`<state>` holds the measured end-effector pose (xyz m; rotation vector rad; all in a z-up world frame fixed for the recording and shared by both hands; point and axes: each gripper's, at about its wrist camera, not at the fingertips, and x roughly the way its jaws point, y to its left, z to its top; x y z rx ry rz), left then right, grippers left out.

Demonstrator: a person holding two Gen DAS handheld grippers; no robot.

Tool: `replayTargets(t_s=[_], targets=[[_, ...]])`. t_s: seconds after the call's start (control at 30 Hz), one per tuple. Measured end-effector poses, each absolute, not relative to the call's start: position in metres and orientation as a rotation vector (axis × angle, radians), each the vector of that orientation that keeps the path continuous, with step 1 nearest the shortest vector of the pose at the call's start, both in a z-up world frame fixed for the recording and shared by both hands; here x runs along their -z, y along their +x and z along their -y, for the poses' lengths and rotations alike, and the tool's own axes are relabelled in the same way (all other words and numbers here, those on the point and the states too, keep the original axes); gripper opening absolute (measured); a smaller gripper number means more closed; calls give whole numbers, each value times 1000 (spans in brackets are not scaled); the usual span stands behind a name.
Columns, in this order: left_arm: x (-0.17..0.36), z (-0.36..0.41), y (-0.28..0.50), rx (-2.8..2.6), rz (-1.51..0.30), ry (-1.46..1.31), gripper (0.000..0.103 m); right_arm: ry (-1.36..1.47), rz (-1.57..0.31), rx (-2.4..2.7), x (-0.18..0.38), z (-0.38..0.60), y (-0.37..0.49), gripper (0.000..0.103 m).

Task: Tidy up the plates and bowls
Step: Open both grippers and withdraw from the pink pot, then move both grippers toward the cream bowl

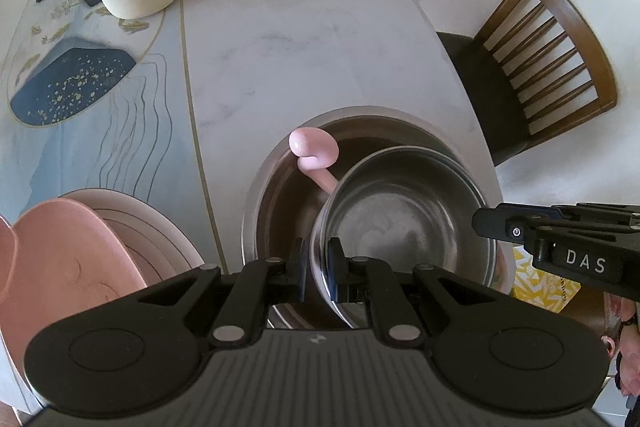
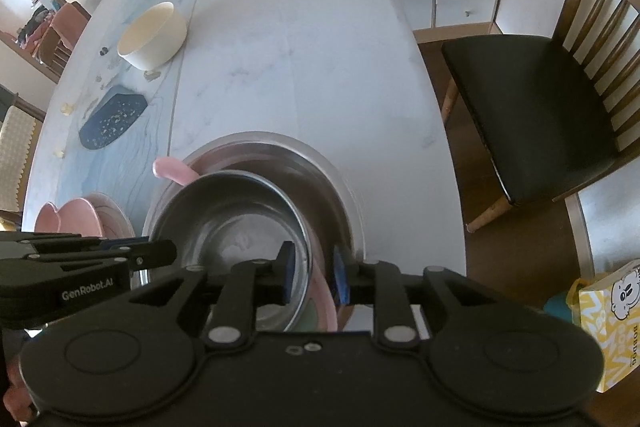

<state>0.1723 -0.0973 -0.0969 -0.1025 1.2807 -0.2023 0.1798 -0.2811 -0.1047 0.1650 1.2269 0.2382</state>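
My left tool [image 1: 316,259] is clamped on the small steel bowl's [image 1: 404,223] rim inside the large steel bowl [image 1: 280,195]; my right tool [image 2: 312,267] straddles the opposite rim, released.

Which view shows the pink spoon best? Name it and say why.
Left wrist view: the pink spoon shows its whole head and part of its handle in the large steel bowl. The right wrist view shows only its tip at the rim.
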Motion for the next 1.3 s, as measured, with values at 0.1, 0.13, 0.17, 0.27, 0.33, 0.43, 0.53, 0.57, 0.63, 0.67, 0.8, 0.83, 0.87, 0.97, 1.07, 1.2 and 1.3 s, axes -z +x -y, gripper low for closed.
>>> replayTargets(t_s=[0.1, 0.13, 0.17, 0.27, 0.33, 0.43, 0.53, 0.57, 0.63, 0.67, 0.8, 0.83, 0.87, 0.97, 1.07, 1.2, 1.3], targets=[[91, 96, 170, 206, -1257, -95, 10, 152, -1221, -250, 99, 279, 179, 25], [89, 96, 170, 209, -1249, -91, 10, 145, -1217, -253, 96, 277, 178, 26], [86, 95, 169, 212, -1241, -89, 10, 141, -1213, -257, 94, 276, 177, 28], [79, 93, 166, 215, -1221, -89, 11, 137, -1202, -268, 86, 273, 174, 32], [74, 91, 165, 218, -1208, -90, 12, 135, -1193, -274, 81, 271, 173, 33], [66, 86, 162, 225, -1181, -95, 21, 125, -1179, -285, 71, 266, 171, 36], [56, 80, 158, 220, -1130, -102, 49, 108, -1154, -303, 60, 259, 170, 39], [52, 77, 156, 208, -1107, -101, 59, 103, -1146, -308, 58, 258, 169, 40], [44, 72, 155, 195, -1075, -97, 62, 100, -1130, -322, 50, 253, 171, 42], [40, 69, 155, 193, -1063, -96, 62, 97, -1122, -328, 46, 250, 171, 44], [21, 54, 155, 173, -1002, -99, 64, 76, -1080, -359, 31, 238, 177, 50], [17, 50, 155, 159, -983, -97, 66, 71, -1070, -369, 27, 235, 180, 51], [12, 47, 156, 145, -964, -95, 70, 67, -1063, -376, 24, 232, 182, 53], [0, 34, 161, 119, -919, -101, 70, 59, -1042, -397, 14, 221, 193, 59], [-7, 23, 174, 97, -907, -120, 70, 57, -1019, -417, 5, 213, 210, 63], [-15, 7, 196, 41, -885, -131, 70, 33, -999, -456, -5, 197, 241, 65], [-18, -4, 217, 18, -877, -142, 76, 8, -982, -481, -12, 188, 265, 71]])
